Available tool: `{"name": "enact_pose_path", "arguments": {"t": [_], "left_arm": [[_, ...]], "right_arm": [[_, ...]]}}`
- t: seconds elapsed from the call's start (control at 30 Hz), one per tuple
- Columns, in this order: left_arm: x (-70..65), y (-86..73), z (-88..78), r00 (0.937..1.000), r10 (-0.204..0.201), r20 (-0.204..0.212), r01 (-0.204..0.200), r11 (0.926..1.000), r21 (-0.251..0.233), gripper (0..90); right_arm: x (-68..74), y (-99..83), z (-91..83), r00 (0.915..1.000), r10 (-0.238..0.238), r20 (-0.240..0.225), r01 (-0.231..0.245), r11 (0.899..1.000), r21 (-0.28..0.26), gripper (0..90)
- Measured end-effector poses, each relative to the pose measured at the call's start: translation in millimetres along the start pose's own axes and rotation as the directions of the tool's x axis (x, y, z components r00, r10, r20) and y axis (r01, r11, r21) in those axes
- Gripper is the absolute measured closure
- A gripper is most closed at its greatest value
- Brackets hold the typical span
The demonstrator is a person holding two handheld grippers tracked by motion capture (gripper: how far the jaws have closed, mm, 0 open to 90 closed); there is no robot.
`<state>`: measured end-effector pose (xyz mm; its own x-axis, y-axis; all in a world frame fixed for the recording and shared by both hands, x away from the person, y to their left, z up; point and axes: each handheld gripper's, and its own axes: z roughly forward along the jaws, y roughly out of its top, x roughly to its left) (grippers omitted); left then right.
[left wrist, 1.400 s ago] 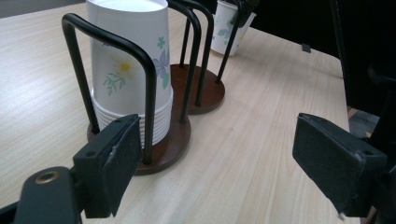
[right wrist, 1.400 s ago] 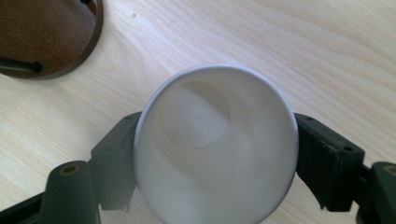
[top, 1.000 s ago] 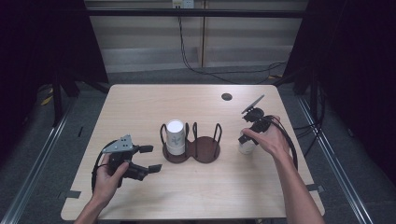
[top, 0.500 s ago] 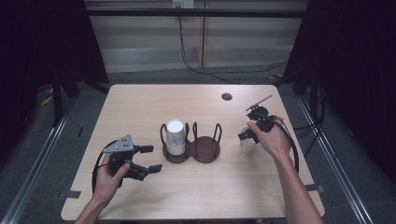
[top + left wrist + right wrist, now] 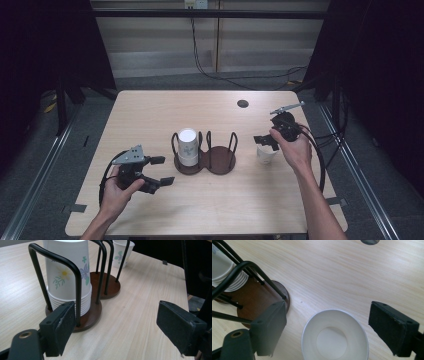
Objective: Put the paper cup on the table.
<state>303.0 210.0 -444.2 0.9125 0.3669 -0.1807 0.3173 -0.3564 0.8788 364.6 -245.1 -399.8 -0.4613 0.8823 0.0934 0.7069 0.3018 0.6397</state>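
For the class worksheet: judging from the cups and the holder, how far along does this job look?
Done: a cup stack stands in the holder's left ring. In hand: the open right tool hangs above one loose cup on the table. Left: the right ring is empty; the left tool waits open.

Brightness: counter (image 5: 150,115) evenly lit from above; surroundings fall into near-black.
Shadows: soft and short, pooled close under the cup rack (image 5: 205,162) and each hand.
Glare: none; pale sheen on the wood in the right gripper view.
Focus: high view soft and grainy; in both gripper views the near black tongs blur at the edges, wood grain sharp.
Distortion: mild stretching toward the corners of the gripper views.
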Motion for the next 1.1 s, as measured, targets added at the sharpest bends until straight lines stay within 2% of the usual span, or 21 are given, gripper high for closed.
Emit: {"name": "enact_pose_path", "arguments": {"t": [0.13,0.27,0.53,0.63,0.7,0.83,0.9,1.0,1.1], "left_arm": [[-1.1,0.2,-1.6,0.9999,0.008,0.009,-0.008,1.0000,-0.005,16.6],[-0.2,0.1,-1.9,1.0000,0.008,0.000,-0.008,1.0000,-0.005,16.5],[2.4,0.0,-3.0,0.9999,0.004,-0.012,-0.005,0.9999,-0.016,16.0],[5.0,0.0,-6.2,0.9995,-0.019,-0.025,0.019,0.9995,-0.026,16.0],[5.4,0.0,-7.1,0.9992,-0.026,-0.031,0.025,0.9992,-0.031,16.0],[4.8,-0.3,-7.7,0.9988,-0.010,-0.048,0.009,0.9998,-0.018,16.1],[4.5,-0.4,-6.4,0.9980,-0.017,-0.061,0.016,0.9997,-0.017,16.3],[4.3,-0.4,-9.1,0.9979,-0.012,-0.063,0.011,0.9998,-0.016,16.5],[3.7,-0.7,-13.6,0.9974,-0.009,-0.071,0.008,0.9997,-0.021,16.5]], "right_arm": [[0.5,-6.6,-8.2,1.0000,0.007,0.005,-0.007,0.997,-0.080,14.4],[1.5,-19.9,-11.6,0.9998,0.020,-0.009,-0.021,0.994,-0.107,14.4],[10.7,-39.0,-21.0,0.9993,0.010,-0.035,-0.016,0.983,-0.184,14.4],[14.8,-46.8,-23.7,0.9972,0.015,-0.073,-0.030,0.975,-0.219,13.8],[19.5,-51.4,-25.3,0.9982,0.006,-0.059,-0.019,0.974,-0.228,13.8],[27.3,-62.0,-27.9,0.9980,-0.004,-0.063,-0.011,0.968,-0.249,13.8],[30.9,-66.3,-28.3,0.9982,-0.010,-0.059,-0.006,0.966,-0.259,13.8],[37.3,-72.6,-27.6,0.9968,-0.013,-0.079,-0.009,0.961,-0.275,13.9],[47.7,-79.7,-27.5,0.9966,-0.027,-0.078,0.003,0.959,-0.285,13.9]]}}
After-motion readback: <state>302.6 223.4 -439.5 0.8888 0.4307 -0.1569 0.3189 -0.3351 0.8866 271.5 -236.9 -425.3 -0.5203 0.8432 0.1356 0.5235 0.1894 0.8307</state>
